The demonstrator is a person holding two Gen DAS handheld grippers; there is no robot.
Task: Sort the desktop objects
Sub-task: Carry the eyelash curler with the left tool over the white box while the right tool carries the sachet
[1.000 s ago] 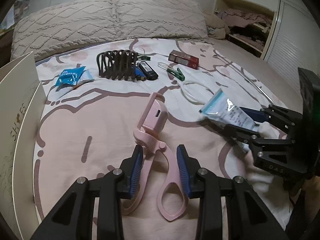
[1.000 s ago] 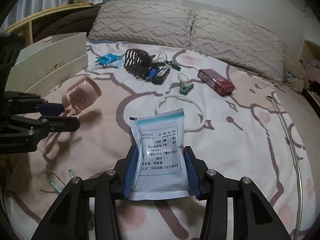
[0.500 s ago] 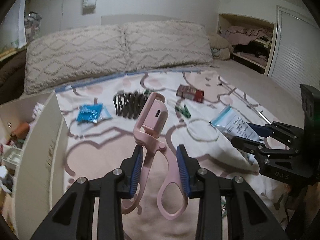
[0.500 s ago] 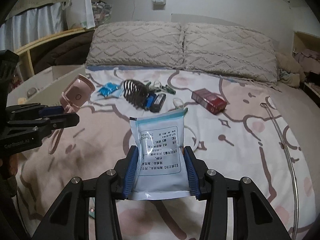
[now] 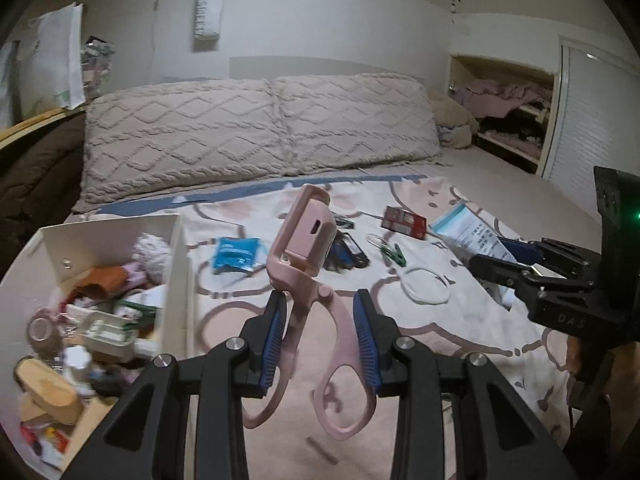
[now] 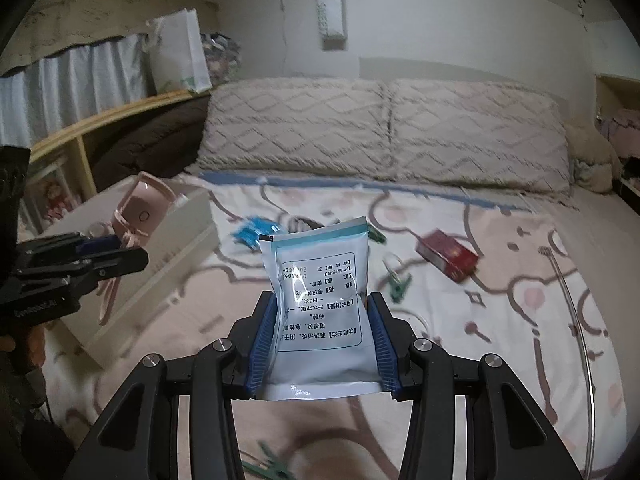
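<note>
My left gripper [image 5: 320, 332] is clamped on a pink eyelash curler [image 5: 308, 264], the blue pads pressing its two handle arms just below the hinge, so the loops hang under the jaws and the boxy head sticks up and away from me. It is clear of the bedspread [image 5: 460, 332], in the air, with the open white box [image 5: 176, 264] just to its left. My right gripper [image 6: 320, 344] is closed on a pale blue sachet [image 6: 320, 300], pinching its lower half by the two side edges; the printed face bows toward me and the top stands free above the pads.

What worries me first is the curler. The pads bear on thin, curved, smooth arms, so I judge it could pivot or slide out if I tip the gripper over the box. Squeezing the handles also works the mechanism, so the grip may shift.

The sachet is soft and held only at its edges. It could buckle and slip down through the jaws.

The box is already crowded with odds and ends, so a dropped item could land on the pile and roll out.

Still on the bedspread are a blue packet [image 5: 236, 254], a red carton [image 5: 404, 222], a green clip [image 5: 394, 254] and a white ring [image 5: 424, 290], well clear of both grippers.
</note>
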